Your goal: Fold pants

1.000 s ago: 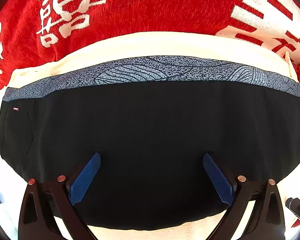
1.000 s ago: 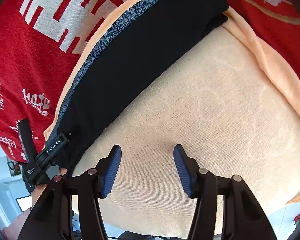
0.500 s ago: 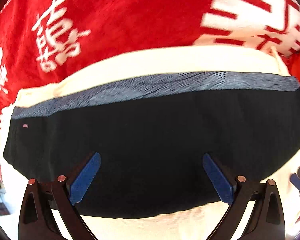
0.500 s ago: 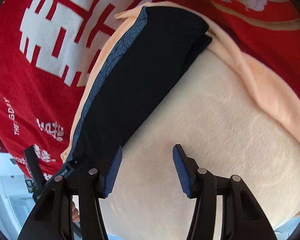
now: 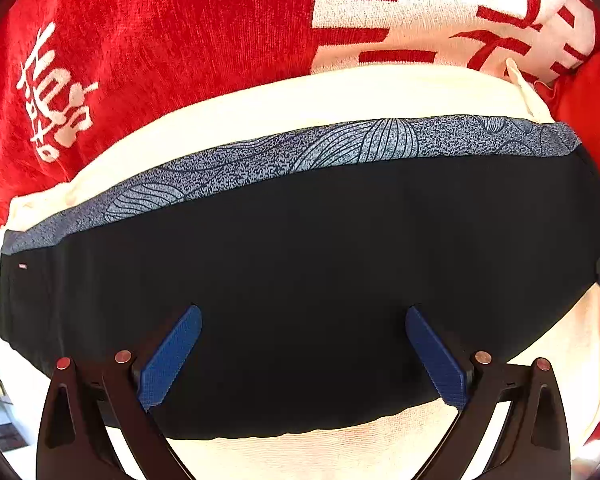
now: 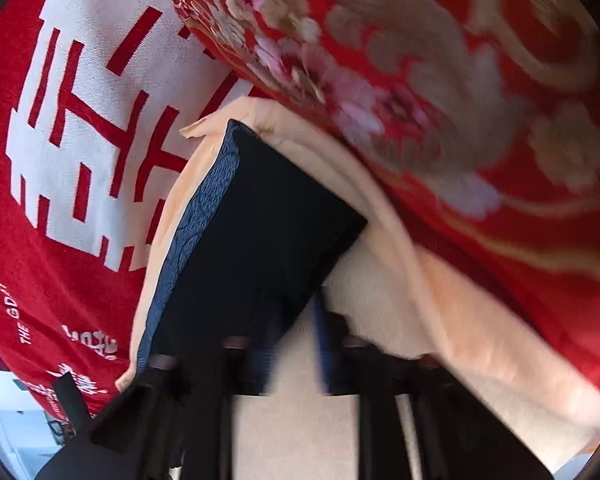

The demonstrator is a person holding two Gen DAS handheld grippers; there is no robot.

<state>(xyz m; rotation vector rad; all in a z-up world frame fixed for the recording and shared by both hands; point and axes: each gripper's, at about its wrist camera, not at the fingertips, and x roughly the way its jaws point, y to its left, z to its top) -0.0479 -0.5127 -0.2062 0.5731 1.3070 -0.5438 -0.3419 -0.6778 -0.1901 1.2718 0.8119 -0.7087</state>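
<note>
so the left gripper (image 5: 303, 350) is sitting right over the pants (image 5: 300, 280), blue pads spread wide with nothing between them; the black fabric fills the whole gap and runs out past both fingers; near hem edge is just under the fingertips, a bit toward the camera; the pants lie as a long folded strip on the cream towel (image 5: 300, 104), long axis going side to side across this view; the grey patterned waistband (image 5: 340, 152) is the far edge, then a strip of towel, then the red blanket (image 5: 160, 40) behind.

right gripper (image 6: 296, 356) is badly blurred; looks like there's a gap between the pads over bare towel, nothing pinched, but I wouldn't swear to it; from that side the pants run away lengthwise, up and to the left, so it's off one short end.

my read: the left hand is the nearer one, square on to the long side; the next fold probably means taking an end and carrying it along that long axis, which suits the right.
</note>
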